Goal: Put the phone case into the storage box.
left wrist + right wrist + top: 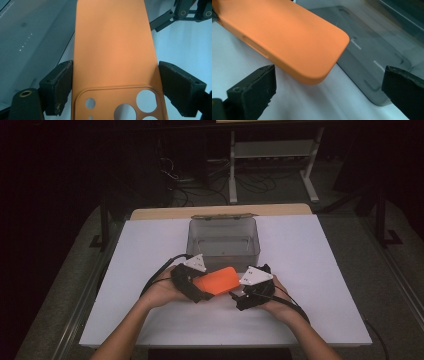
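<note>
An orange phone case (216, 280) hangs just above the white table between my two hands. My left gripper (202, 288) is shut on its camera-hole end; in the left gripper view both pads (60, 85) press on the long edges of the case (112, 45). My right gripper (245, 292) stands open beside the other end. In the right gripper view the rounded corner of the case (287, 37) floats above and between the wide jaws of that gripper (329, 82), touching neither.
A grey translucent box (223, 252) without a lid sits just beyond the hands at the table's middle; its wall (372, 57) is close behind the case. The white sheet (310, 285) covers the table. A metal rack and cables are on the floor behind.
</note>
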The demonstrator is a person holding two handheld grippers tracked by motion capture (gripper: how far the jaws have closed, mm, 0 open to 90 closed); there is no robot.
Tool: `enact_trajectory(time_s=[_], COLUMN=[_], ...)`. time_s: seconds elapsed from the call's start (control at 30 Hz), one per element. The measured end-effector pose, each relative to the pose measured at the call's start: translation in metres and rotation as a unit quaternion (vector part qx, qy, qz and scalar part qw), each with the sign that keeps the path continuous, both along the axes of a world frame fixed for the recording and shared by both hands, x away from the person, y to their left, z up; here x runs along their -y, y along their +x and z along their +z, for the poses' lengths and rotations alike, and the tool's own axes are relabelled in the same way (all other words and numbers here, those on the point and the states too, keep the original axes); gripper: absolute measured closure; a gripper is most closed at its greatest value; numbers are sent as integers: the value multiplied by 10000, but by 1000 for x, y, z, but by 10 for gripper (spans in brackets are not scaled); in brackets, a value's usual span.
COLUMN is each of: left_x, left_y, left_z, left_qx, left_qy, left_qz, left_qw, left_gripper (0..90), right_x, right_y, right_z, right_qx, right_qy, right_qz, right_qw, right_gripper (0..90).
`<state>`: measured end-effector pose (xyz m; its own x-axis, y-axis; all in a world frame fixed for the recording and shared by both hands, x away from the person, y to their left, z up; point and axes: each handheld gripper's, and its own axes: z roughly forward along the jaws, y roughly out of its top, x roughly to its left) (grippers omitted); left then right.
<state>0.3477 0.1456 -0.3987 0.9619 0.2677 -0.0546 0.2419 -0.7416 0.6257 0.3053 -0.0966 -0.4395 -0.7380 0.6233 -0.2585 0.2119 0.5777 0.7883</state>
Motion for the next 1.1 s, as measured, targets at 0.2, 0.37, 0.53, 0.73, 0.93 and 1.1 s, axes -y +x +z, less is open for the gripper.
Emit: enact_trajectory(time_s=[0.2,0.37,0.53,0.73,0.93,1.1], left_x=[0,-1,-1,-1,-1,-1], left_y=[0,0,0,0,0,0], left_z=[0,0,0,0,0,1], left_qx=[1,6,-3,9,10,16], left_qy=[-5,-3,-7,3,4,-1], left_qz=[0,10,12,11,16,16], left_qw=[10000,10000,10000,10000,10000,10000], left_gripper=[156,156,156,156,156,156], right_x=[-1,-3,-5,-6,-8,-10], right_y=[-1,-3,-5,-6,-8,-11], right_z=[0,-2,-3,-3,-4,-4], right_qx=[198,363,522,672,947,1131], right_qy=[-168,-358,-538,-682,-985,-1157], right_qz=[13,36,72,88,123,158], right_qw=[9997,9987,9972,9954,9905,9867], right_gripper=[0,0,0,0,0,0])
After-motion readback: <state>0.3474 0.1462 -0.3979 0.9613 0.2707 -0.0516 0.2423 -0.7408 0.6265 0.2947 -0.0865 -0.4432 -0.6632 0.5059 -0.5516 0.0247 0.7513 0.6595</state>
